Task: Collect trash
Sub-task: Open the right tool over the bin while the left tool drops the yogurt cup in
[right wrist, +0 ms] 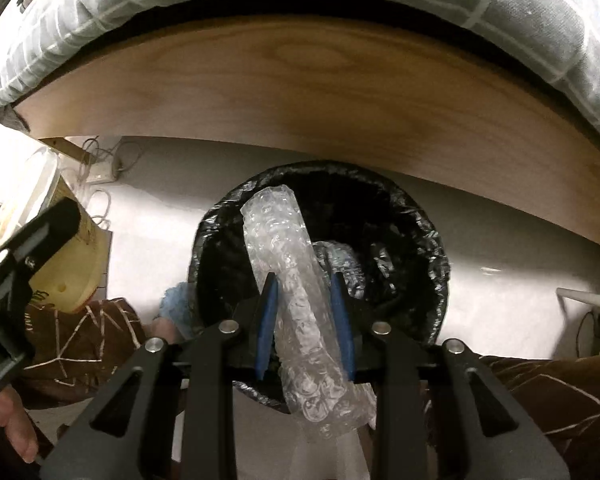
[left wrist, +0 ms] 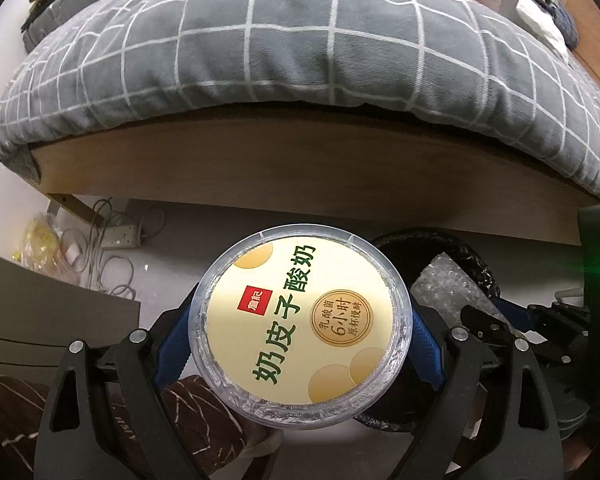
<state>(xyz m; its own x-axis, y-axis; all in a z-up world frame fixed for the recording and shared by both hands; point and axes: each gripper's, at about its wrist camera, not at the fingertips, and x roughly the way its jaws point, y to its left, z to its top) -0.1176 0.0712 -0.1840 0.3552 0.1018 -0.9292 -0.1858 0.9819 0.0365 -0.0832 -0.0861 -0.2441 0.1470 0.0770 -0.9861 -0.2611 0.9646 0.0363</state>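
My left gripper (left wrist: 300, 344) is shut on a round yoghurt cup (left wrist: 302, 320), its blue pads (left wrist: 172, 344) pressing on both sides below the cream printed lid. The cup (right wrist: 60, 248) also shows at the left of the right wrist view. Behind it on the floor stands a bin with a black liner (left wrist: 472, 256). My right gripper (right wrist: 305, 320) points down over the bin's black liner (right wrist: 416, 264). A roll of clear bubble wrap (right wrist: 296, 300) runs between its blue pads (right wrist: 268, 320), far end inside the bin. A thin dark gap shows at the right pad, so the jaws are open.
A bed with a grey checked duvet (left wrist: 300, 40) and a wooden side board (left wrist: 300, 168) overhangs just beyond the bin. A power strip with tangled cables (left wrist: 120, 236) and a yellow bag (left wrist: 40, 248) lie on the floor at left. A person's hand (right wrist: 16, 420) shows at bottom left.
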